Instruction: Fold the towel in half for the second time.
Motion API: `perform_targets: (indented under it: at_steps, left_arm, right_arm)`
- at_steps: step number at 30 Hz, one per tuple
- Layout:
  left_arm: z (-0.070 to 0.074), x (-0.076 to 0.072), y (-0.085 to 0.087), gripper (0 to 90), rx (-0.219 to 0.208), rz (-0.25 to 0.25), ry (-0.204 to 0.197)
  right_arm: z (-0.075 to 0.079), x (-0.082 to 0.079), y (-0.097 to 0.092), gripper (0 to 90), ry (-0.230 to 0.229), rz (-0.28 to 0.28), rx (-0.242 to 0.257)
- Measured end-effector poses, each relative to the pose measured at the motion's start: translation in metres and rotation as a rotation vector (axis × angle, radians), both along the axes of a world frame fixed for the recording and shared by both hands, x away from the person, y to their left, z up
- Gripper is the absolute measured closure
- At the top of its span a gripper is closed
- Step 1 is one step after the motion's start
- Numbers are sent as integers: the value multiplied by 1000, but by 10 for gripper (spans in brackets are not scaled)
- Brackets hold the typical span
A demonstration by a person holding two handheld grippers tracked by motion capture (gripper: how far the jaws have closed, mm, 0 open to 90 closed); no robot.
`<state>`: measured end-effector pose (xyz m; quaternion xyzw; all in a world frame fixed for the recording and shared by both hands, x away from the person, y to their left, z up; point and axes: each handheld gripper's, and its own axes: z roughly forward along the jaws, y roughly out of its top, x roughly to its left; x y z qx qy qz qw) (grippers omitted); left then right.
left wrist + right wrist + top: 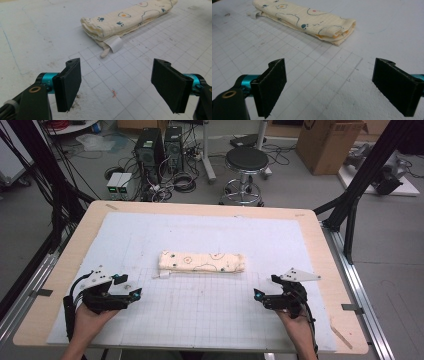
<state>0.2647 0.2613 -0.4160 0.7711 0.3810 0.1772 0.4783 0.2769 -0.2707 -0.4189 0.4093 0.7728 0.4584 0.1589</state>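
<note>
L gripper (131, 287) sits near the table's (60, 285) front-left on the gridded mat (200, 310), jaws spread wide w/ nothing between. Bare mat only btwn it and the folded cloth (202, 262), nothing in the way. Cloth lies mid-mat, long axis running left-right, white tag (115, 44) at its left end. R gripper (264, 292) front-right, jaws also wide apart, nothing held.

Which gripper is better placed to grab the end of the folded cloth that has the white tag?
Left, probably. The white tag sticks out of the folded cloth at the end nearer the left gripper, whose open jaws already face it. The right gripper, also open, faces the opposite end.
</note>
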Motion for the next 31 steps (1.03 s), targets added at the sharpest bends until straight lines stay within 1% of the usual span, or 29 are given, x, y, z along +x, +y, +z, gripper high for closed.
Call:
perform_targets:
  at_steps: [4,9,12,13,14,17,21,22,27,29,31]
  left_arm:
    - [-1,-4,0,245,13,-5,-3]
    - [-1,-10,2,246,9,2,-8]
    - [0,-14,2,246,15,2,-12]
    - [0,-15,2,246,15,2,-11]
    - [0,-16,2,246,17,2,-15]
    - [0,-20,2,247,19,0,-19]
    - [-1,-22,2,247,19,0,-25]
    - [-1,-22,2,247,19,0,-26]
    - [-2,-21,1,248,26,-4,-34]
    - [-2,-20,1,248,21,2,-33]
    - [-2,-19,1,248,22,-5,-34]
  right_arm:
    - [0,-8,-3,117,-11,-7,-13]
    - [0,-19,-8,117,-18,-10,-9]
    - [0,-25,-10,117,-16,-16,-3]
    - [0,-27,-11,117,-25,-12,-3]
    - [0,-29,-11,117,-18,-13,-1]
    - [-1,-32,-11,117,-20,-9,-3]
    - [-3,-31,-11,117,-17,-1,-7]
    - [-4,-30,-10,117,-23,0,-10]
    - [-5,-27,-8,117,-19,6,-11]
    - [-5,-27,-7,117,-23,7,-11]
    - [-5,-26,-6,117,-28,7,-12]
